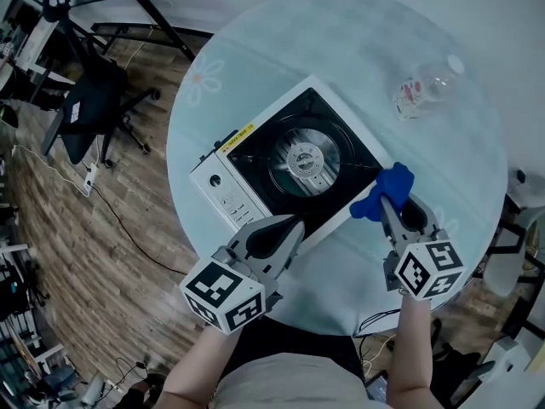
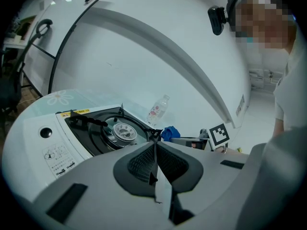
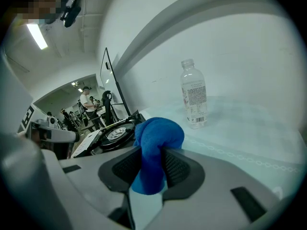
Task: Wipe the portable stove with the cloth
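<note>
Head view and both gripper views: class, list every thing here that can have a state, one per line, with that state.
left tongs: shut, nothing between them.
right tongs: shut on the blue cloth.
blue cloth: bunched up, clamped.
portable stove: flat on the table, nothing on its burner.
plastic bottle: upright, cap on.

Bunched blue cloth (image 1: 384, 192) at stove (image 1: 255, 147) corner

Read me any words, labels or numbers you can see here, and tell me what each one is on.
No text is legible.
Yellow strip on the portable stove: too small to read.
Sticker on its control panel: blurred.
Label on the plastic bottle: print too small.
</note>
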A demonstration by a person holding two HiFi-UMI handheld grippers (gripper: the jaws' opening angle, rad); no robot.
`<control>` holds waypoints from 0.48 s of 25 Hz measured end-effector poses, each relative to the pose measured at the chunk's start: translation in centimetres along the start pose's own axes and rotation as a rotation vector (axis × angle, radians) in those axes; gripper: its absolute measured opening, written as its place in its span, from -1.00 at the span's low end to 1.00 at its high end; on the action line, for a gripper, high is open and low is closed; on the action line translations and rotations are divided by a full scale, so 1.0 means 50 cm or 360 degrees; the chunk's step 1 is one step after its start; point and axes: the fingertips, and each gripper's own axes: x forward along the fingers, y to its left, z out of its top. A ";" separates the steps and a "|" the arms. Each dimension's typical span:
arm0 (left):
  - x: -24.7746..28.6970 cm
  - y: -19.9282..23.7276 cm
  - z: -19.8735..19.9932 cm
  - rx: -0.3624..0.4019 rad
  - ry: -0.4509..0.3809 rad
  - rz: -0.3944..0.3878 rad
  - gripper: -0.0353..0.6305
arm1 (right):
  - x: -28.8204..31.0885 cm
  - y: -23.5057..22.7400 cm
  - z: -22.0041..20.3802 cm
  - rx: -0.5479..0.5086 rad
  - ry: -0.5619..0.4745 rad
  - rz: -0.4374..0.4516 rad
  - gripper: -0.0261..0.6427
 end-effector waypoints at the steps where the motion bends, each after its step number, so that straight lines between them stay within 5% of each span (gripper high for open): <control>1: -0.003 0.001 -0.001 0.0000 0.0004 0.0001 -0.81 | -0.001 0.003 -0.001 -0.0007 0.0001 -0.0007 -0.50; 12: -0.030 0.010 -0.019 -0.0024 0.0035 -0.0078 -0.81 | -0.005 0.049 -0.020 -0.0083 0.0025 -0.0058 -0.50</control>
